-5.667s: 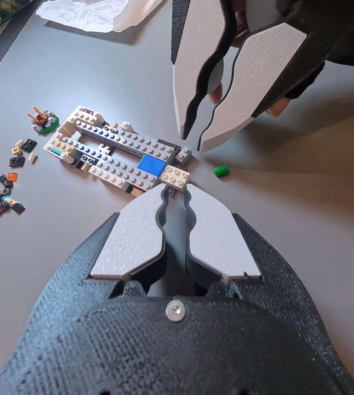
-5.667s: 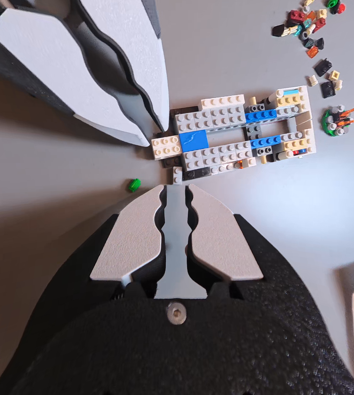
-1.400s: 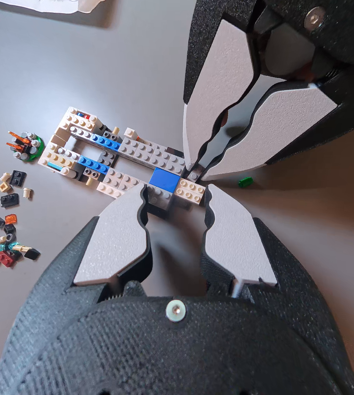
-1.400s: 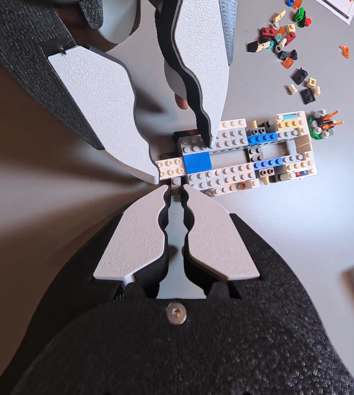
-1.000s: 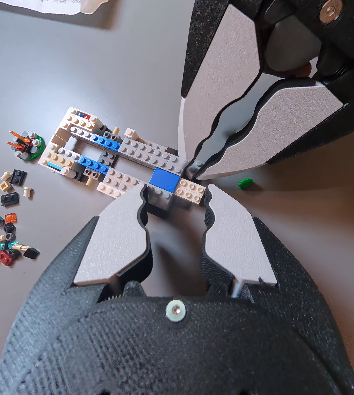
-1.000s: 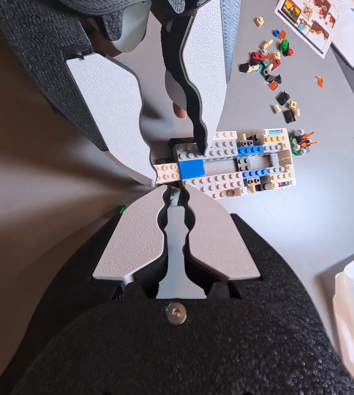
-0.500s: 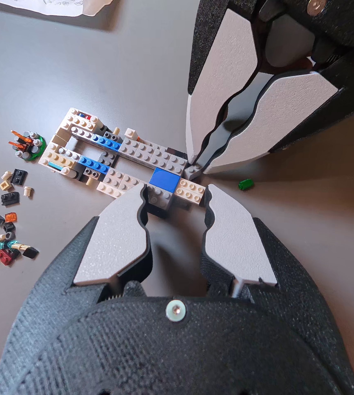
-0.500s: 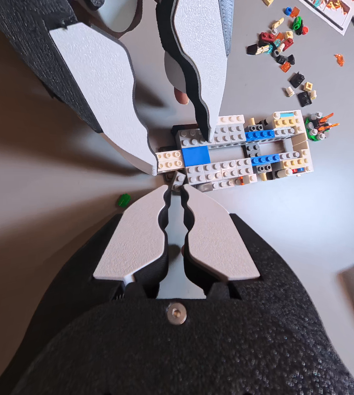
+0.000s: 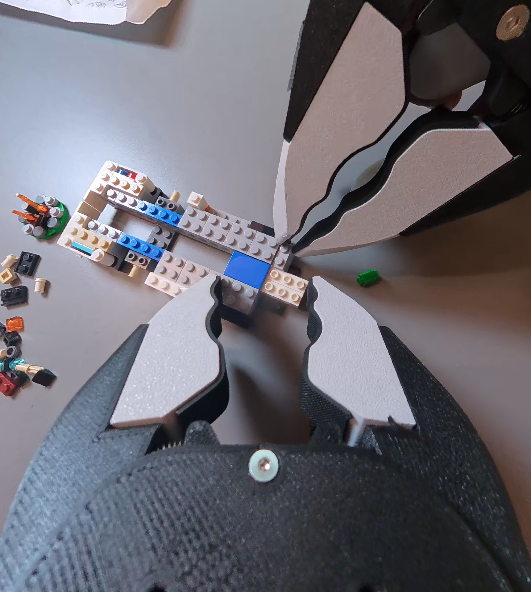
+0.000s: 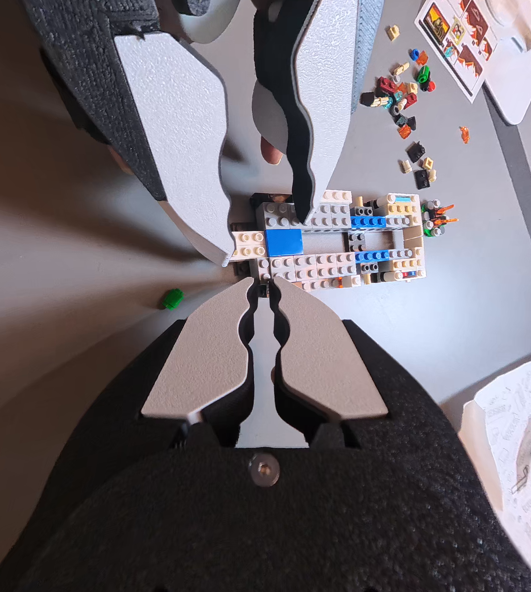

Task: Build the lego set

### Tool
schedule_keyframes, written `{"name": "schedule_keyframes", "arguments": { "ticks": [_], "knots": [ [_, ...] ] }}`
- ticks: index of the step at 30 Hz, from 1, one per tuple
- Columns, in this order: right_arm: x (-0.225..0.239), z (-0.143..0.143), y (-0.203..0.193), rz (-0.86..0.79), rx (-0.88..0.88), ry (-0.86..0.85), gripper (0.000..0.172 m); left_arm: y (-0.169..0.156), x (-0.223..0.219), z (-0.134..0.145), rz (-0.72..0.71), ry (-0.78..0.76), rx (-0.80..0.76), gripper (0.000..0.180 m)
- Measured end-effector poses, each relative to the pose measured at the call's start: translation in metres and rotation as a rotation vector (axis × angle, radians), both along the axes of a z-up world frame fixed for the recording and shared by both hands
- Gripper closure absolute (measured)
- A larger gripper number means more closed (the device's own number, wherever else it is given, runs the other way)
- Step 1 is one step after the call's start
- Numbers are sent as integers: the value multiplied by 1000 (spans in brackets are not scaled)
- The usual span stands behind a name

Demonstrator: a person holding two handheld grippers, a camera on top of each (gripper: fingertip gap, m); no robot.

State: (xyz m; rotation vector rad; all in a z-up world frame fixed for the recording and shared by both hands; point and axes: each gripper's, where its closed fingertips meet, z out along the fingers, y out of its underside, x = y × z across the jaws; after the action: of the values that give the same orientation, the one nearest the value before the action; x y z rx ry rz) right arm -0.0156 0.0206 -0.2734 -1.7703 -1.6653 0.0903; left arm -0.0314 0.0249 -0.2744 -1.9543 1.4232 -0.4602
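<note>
Straddling the near end of the brick model (image 9: 212,237), whose long axis is running away leftward on the bench (image 9: 129,96), the left gripper (image 9: 262,290) is gaping; the right gripper's (image 9: 291,245) fingers are nearly closed at a small grey brick (image 9: 281,254), possibly pinching it

The smooth grey worktop (image 9: 129,105) carries a long flat model of grey, white and blue plastic bricks (image 9: 193,237). Beside its end lies a small green round brick (image 9: 368,277) — alone. Well apart lie a heap of small mixed loose pieces (image 9: 1,362), a round green-based piece with orange spikes (image 9: 41,216) and white printed paper (image 9: 91,9).
</note>
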Motion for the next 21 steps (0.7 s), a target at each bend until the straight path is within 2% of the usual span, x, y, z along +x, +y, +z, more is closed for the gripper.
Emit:
{"name": "schedule_keyframes", "arguments": {
  "ticks": [9, 21],
  "knots": [
    [-5, -1, -3, 131, 144, -74, 164, -1, 0, 0, 4, -4, 1, 130],
    [-7, -2, -2, 149, 195, -109, 164, -1, 0, 0, 10, -8, 1, 130]
  ]
}}
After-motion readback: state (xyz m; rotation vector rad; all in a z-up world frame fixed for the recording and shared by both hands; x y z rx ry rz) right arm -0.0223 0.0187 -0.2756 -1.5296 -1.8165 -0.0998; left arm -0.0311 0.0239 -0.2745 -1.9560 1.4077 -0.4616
